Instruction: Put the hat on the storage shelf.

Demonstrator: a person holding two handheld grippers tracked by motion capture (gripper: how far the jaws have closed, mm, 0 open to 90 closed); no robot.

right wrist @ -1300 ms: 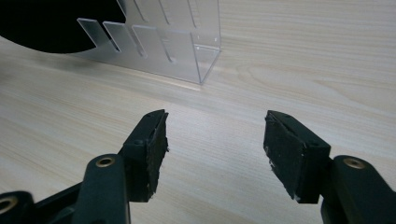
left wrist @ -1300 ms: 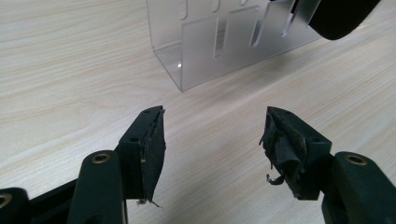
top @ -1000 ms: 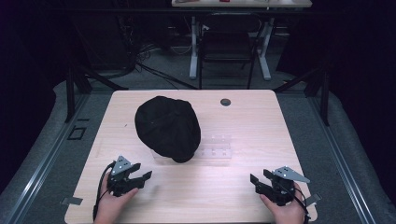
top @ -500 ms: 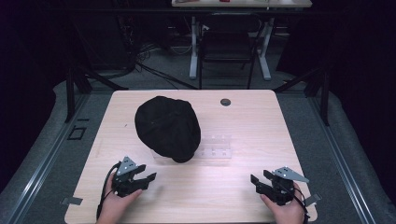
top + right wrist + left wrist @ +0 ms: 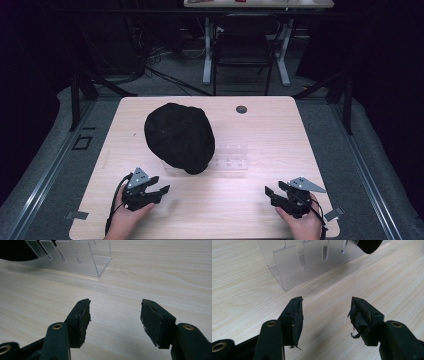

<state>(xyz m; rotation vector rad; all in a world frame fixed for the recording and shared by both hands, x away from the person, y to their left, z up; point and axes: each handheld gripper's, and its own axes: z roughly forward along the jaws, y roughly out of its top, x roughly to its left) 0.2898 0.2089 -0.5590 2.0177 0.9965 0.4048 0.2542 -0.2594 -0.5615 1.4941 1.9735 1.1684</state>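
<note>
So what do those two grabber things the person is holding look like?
Both are black. The left gripper and right gripper each carry a grey three-cornered plate on top and two black jaws with brass-coloured rivets. A black cable trails from the left one. The left gripper's pads look frayed and worn.

We see light wood surface, bare grain along near edge. Small dark round grommet sits near far edge. Beyond surface: dark chair between white desk legs, cables on grey floor. Black stand legs at left and right.
</note>
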